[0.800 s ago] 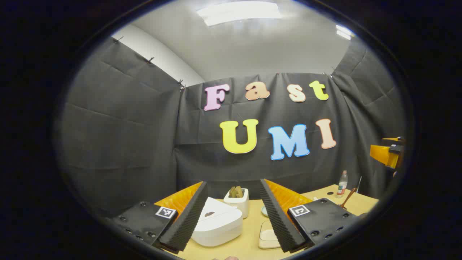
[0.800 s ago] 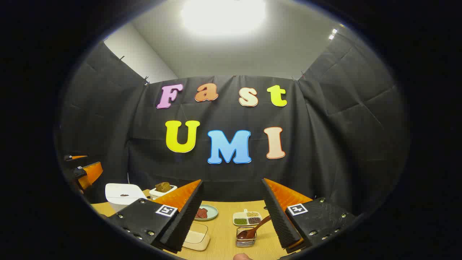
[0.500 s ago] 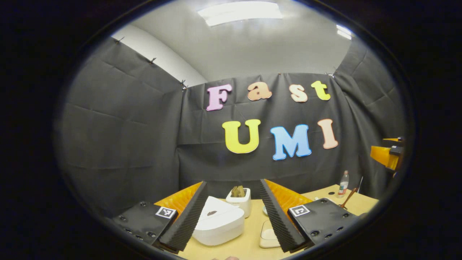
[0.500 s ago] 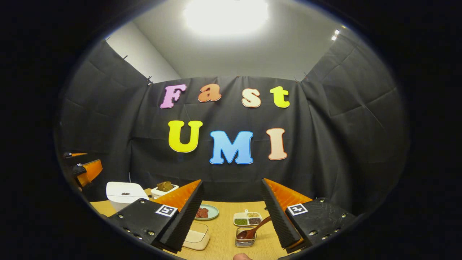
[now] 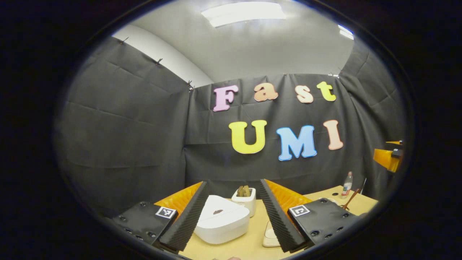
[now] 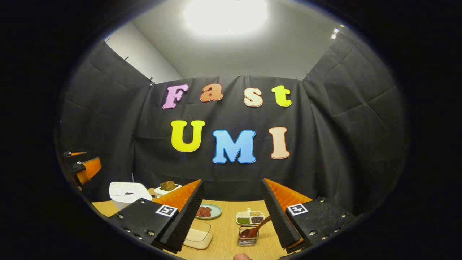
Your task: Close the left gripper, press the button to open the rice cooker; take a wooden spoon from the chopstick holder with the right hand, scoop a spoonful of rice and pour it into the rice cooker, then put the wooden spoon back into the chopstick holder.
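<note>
White and rounded, the closed plastic rice cooker (image 5: 222,224) sits on the pale wooden table (image 5: 249,245) and serves as the landmark here. In the left gripper view the left gripper (image 5: 232,216) hangs above the table with its fingers spread wide apart, gripping nothing; the cooker lies between them, its near-left edge cut off by the left finger (image 5: 186,225). A small dark mark shows on the lid; whether it is the button cannot be made out. Just behind the cooker stands a small white square pot (image 5: 245,200) with something brown in it, too small to identify. Right of the cooker, a shallow cream container (image 5: 270,236) is mostly hidden behind the right finger. Far right of the cooker, near the table's back edge, a small clear bottle (image 5: 347,184) stands with a thin brown stick leaning close by.

In the right gripper view the right gripper (image 6: 231,213) also has its fingers wide apart and empty. The cooker (image 6: 128,193) lies far left, its front hidden by the gripper's body. Well right of the cooker, a brown wooden spoon (image 6: 254,228) leans in a small wire-mesh chopstick holder (image 6: 247,240), bowl down, handle tip passing behind the right finger. Behind the holder lies a white divided dish of grains (image 6: 249,217), and a pale green plate (image 6: 206,211) with reddish pieces sits partly behind the left finger. Which container holds the rice is unclear.
</note>
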{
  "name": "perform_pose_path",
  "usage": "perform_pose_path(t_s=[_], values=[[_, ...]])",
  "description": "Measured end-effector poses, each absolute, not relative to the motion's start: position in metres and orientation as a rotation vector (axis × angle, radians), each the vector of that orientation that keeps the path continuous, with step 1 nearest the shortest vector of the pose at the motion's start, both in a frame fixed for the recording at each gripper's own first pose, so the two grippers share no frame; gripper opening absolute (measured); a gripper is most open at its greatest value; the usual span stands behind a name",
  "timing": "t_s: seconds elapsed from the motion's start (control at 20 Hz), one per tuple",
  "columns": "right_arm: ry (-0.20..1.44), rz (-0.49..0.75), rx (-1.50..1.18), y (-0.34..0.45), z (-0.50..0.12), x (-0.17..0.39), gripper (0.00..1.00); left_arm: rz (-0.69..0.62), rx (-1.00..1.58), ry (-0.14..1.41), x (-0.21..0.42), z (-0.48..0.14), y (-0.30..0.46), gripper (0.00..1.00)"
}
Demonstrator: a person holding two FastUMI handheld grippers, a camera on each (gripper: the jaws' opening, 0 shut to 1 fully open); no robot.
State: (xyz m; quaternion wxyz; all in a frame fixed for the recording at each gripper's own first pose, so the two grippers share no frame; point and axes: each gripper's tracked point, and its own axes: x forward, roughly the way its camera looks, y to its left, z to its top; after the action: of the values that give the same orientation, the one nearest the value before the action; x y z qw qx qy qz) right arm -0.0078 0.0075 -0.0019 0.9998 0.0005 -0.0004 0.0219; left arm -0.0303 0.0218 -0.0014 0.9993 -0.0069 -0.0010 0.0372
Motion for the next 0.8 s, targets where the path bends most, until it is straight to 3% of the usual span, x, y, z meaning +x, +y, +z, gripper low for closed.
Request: perform_pose_path(t_s=[0.6,0.65,0.8], values=[[-0.001,0.098,0.014,0.029,-0.004,0.004,0.95,0.127,0.003,-0.013,-0.03,0.006,0.04,0.97],[-0.002,0.099,0.013,0.03,-0.004,0.004,0.95,0.125,0.007,-0.015,-0.028,0.006,0.04,0.89],[-0.005,0.1,0.01,0.031,-0.002,0.004,0.95,0.112,0.005,-0.015,-0.025,0.007,0.039,0.81]])
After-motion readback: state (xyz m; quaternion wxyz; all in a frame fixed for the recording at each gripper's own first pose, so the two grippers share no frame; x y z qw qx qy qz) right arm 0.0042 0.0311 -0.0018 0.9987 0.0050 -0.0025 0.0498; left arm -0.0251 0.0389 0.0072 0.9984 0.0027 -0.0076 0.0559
